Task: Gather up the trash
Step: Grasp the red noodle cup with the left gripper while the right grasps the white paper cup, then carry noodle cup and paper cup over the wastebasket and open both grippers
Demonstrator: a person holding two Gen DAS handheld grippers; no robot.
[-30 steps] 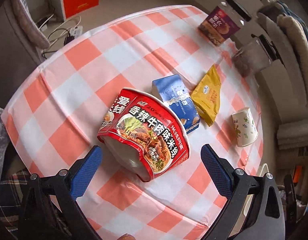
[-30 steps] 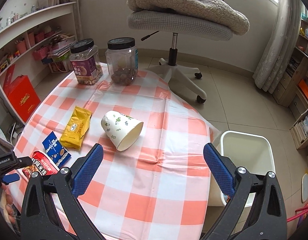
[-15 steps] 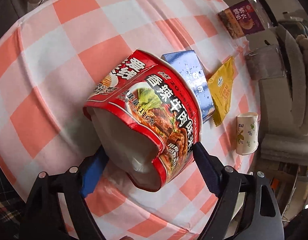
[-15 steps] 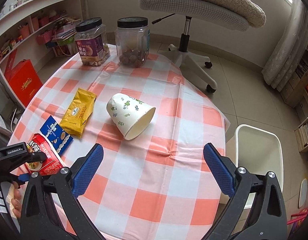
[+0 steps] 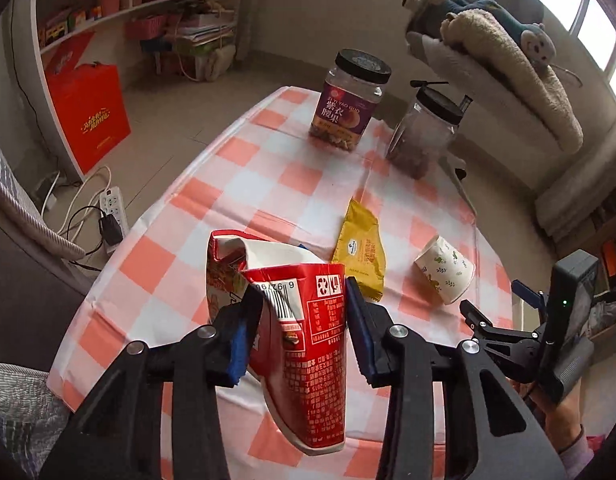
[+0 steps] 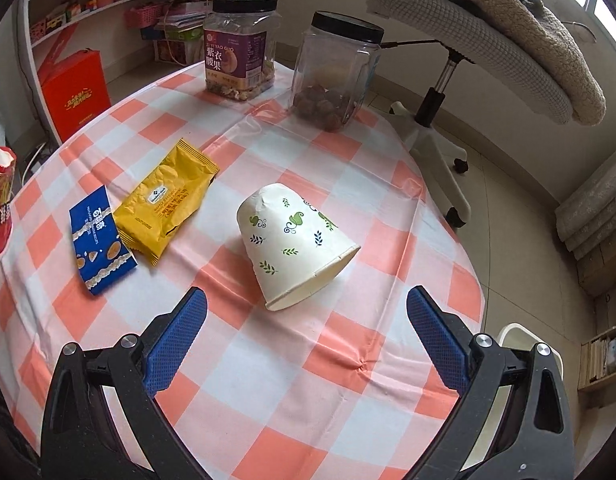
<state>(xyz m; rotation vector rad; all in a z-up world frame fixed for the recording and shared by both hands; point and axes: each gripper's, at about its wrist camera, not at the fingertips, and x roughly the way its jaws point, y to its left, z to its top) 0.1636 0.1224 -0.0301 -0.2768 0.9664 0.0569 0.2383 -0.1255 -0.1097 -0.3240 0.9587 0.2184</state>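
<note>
From the left wrist camera, the left gripper has just been closing and now clamps a crushed red paper noodle bowl between its blue pads, holding it clear above the round table with the orange-and-white checked cloth. Beyond the bowl, a yellow foil snack packet lies flat on the cloth and a white paper cup with green leaf prints lies on its side just to its right. At the far edge stand a clear plastic jar with a purple label and black lid and a second clear jar with a black lid. The right gripper shows at the right edge, held in a hand. From the right wrist camera, that gripper's jaws stand wide apart with nothing between them, poised above the cloth near the cup's open mouth without touching it. To the cup's left lie the yellow packet and, touching it, a blue flat snack wrapper. The red bowl shows at the left edge. A white bin's rim peeks out beyond the table's right side.
</note>
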